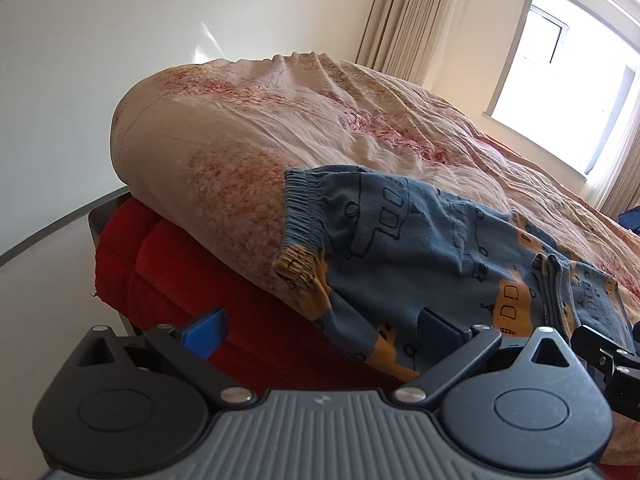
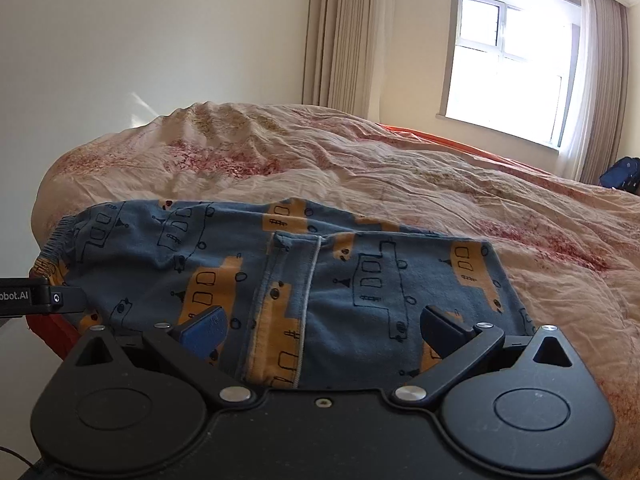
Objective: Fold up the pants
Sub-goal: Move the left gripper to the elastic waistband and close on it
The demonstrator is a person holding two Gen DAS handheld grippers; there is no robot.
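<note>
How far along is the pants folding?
Partly done, it seems: the pants lie on the bed with a folded layer already over them, its hem showing. Nothing is in hand: the left gripper and right gripper are both open at the near edge. A further fold and tidying probably remain.

One pair of blue pants (image 2: 360, 276) with orange vehicle print lies on one bed (image 2: 400, 168). One floral beige quilt (image 1: 320, 120) covers it, over one red blanket (image 1: 168, 280). Two claws show, left claw (image 1: 320, 330) and right claw (image 2: 324, 326), each with two blue fingers (image 2: 204, 330). One window (image 2: 508, 60), one dark blue bag (image 2: 620, 172).
</note>
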